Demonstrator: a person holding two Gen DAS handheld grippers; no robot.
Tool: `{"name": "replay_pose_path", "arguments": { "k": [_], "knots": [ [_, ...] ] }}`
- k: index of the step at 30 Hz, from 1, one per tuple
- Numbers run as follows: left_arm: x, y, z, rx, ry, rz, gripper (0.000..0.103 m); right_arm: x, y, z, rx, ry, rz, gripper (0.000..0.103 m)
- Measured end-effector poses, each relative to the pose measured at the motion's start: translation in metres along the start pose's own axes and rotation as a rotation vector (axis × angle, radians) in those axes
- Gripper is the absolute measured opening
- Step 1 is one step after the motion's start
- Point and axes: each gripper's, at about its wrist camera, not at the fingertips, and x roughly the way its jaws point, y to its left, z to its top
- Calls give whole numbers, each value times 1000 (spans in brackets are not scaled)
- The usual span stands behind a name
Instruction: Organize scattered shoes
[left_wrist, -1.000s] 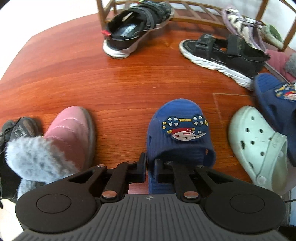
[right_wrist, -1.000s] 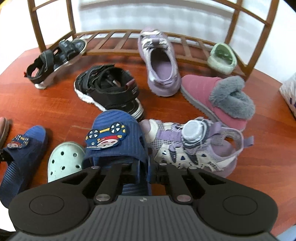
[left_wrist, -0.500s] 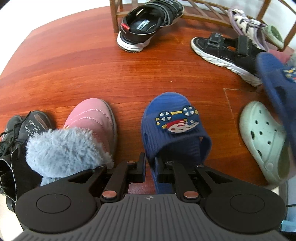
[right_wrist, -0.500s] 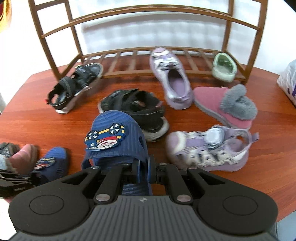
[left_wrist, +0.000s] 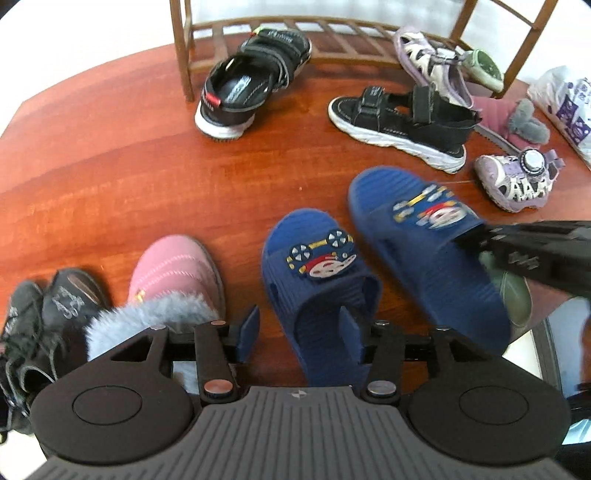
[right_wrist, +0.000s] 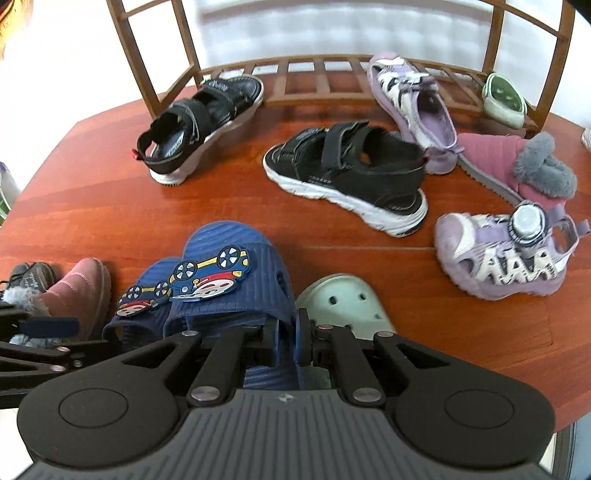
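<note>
Red-brown wood, glossy and streaked, makes up the tabletop that all these shoes are strewn over. Far left sits a dark lace-up shoe, and just beside it a pink boot with a grey fur cuff. Next comes a blue slipper with a cartoon car patch, lying flat on the wood; the left claw stands over its heel with its jaws apart, having just been opening, one finger out over bare wood and the other over the footbed (neither pad seems to press on it). Right beside it, its twin, the second blue slipper, is tilted and lifted off the wood, overlapping the first one's edge in the right wrist view; the right claw is clamped on the side wall of its heel, jaws nearly together on the thin rim. Half hidden under that slipper lies a pale green clog. Further back, a black sandal lies on its sole in the middle, another black sandal leans against the wooden shoe rack, and a lilac sneaker rests on the rack's bottom slats. To the right are a lilac sandal with a round dial, a second pink fur boot, and a green clog on the rack's far end.
</note>
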Motion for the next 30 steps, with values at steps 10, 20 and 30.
{"name": "replay_pose_path", "arguments": {
  "k": [10, 20, 30],
  "knots": [
    [-7, 3, -2, 86, -23, -1, 54, 25, 9, -7, 76, 45, -35, 14],
    [-3, 1, 1, 85, -18, -27, 57, 8, 18, -8, -20, 31, -21, 38],
    [-1, -19, 6, 15, -47, -111, 57, -40, -12, -14, -109, -31, -97, 46]
  ]
}}
